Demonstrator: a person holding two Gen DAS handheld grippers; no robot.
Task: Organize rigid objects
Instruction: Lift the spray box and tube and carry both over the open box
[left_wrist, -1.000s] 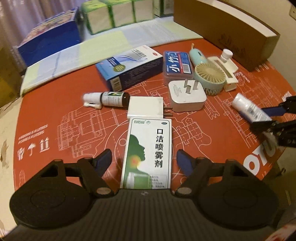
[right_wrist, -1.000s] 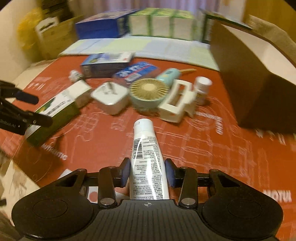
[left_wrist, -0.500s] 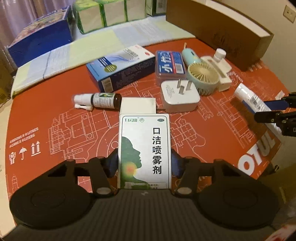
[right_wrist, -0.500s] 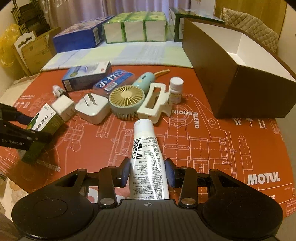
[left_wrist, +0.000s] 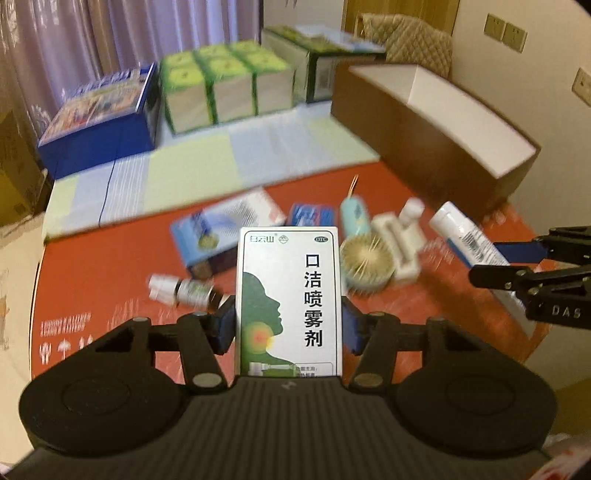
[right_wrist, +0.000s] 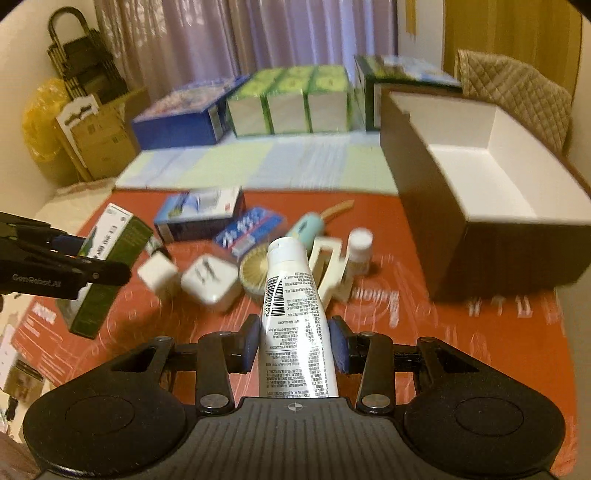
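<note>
Curtained room; worktop (right_wrist: 461, 332) covered by an orange printed mat, boxes stacked along the far edge.

Left hand-held gripper (left_wrist: 288, 328): closed on a green-and-white spray carton (left_wrist: 289, 295), held upright and clear of the mat.

Right hand-held gripper (right_wrist: 295, 341): clamped on a white tube (right_wrist: 295, 314), cap pointing forward, also lifted.

Brown open box (right_wrist: 491, 184): white interior, nothing visible inside; stands at the right of the mat, near the loose items.

Loose items on the mat: blue carton (right_wrist: 201, 212), small brown bottle (left_wrist: 184, 291), white plug adapter (right_wrist: 208, 278), round hand fan (left_wrist: 365, 264), cream clip (right_wrist: 328, 267), small white bottle (right_wrist: 360, 249).

Step in hand, by judgement: both picks made, carry under way. Next move calls for bringing each item over the brown open box's rim, lowering it inside, then releasing, one hand at a time to avoid the grippers fouling each other.
</note>
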